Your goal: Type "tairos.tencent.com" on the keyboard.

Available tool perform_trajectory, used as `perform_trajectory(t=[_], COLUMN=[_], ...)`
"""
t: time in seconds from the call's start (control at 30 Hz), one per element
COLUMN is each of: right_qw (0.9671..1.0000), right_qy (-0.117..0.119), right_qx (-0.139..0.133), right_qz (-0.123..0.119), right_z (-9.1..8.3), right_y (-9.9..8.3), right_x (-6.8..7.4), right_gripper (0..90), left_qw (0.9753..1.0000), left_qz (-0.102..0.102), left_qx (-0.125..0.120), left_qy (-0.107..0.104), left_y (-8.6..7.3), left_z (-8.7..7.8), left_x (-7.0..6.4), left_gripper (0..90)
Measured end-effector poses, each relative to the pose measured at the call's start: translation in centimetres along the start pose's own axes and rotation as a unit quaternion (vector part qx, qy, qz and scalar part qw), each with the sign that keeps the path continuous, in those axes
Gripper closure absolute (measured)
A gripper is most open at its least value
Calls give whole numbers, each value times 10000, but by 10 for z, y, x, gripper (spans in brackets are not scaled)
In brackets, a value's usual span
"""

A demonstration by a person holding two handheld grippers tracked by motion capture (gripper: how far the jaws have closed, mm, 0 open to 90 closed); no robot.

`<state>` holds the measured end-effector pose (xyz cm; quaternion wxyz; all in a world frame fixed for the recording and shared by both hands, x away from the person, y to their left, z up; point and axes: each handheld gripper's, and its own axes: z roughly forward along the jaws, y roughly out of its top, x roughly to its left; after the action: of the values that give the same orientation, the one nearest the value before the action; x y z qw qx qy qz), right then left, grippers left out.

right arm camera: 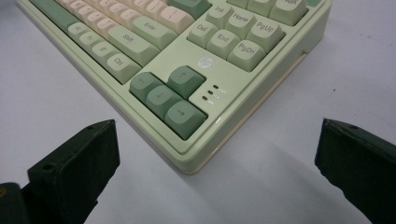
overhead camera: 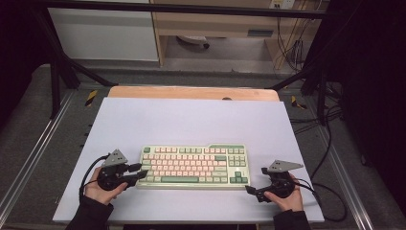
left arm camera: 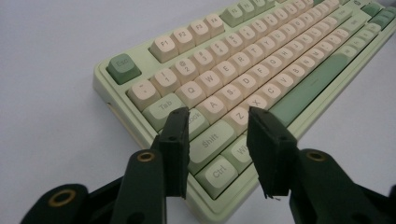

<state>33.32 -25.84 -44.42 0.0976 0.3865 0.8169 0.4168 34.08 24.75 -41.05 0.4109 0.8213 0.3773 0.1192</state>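
High view shows a pale green keyboard lying flat near the front of a white table, with bare surface open behind it and on both sides. Its keycaps are cream and pale pink with darker green modifiers, rounded and matte. The left gripper sits at the keyboard's left end, jaws narrowly parted, their tips over the Caps Lock, Shift and Z keys; legends such as Esc, Tab, Shift and Ctrl read clearly ahead of them. The right gripper lies just off the keyboard's front right corner, jaws spread wide and holding nothing; between them sit four green arrow keys, with Del, End and PgDn beyond.
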Motion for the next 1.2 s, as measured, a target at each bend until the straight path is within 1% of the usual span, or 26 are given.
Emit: perform_trajectory(t=[0.2, 0.33, 0.47, 0.5, 0.53, 0.6, 0.67, 0.97, 1.2], right_qw=[10000, 10000, 10000, 10000, 10000, 10000, 10000, 10000, 10000], right_qy=[-3, -3, -5, -5, 3, -2, 0, 5, 12], right_qx=[-5, -2, 5, 5, 15, 9, 26, 16, 25], right_qz=[-9, -4, -15, -15, 4, -24, 4, -3, 2], right_z=[1, 0, 0, 0, 0, 0, 0, 0, 0], right_y=[0, 0, 0, 0, 0, 0, 0, 0, 0], right_x=[0, 0, 0, 0, 0, 0, 0, 0, 0], right_gripper=[4, 5, 5, 5, 5, 5, 5, 5, 4], left_qw=[10000, 10000, 9999, 9999, 9999, 9999, 9999, 9996, 9994], left_qz=[18, 56, 54, 72, 72, 111, 117, 216, 284], left_qx=[-17, 38, 72, 81, 84, 96, 93, 127, 134], left_qy=[-35, -61, -74, -78, -67, -78, -84, -144, -163], left_y=[5, 10, 13, 14, 15, 18, 19, 28, 36], left_z=[2, 7, 11, 12, 13, 15, 16, 26, 34], left_x=[-2, -5, -7, -7, -8, -10, -11, -19, -24], left_gripper=[683, 736, 777, 777, 800, 819, 835, 897, 899])
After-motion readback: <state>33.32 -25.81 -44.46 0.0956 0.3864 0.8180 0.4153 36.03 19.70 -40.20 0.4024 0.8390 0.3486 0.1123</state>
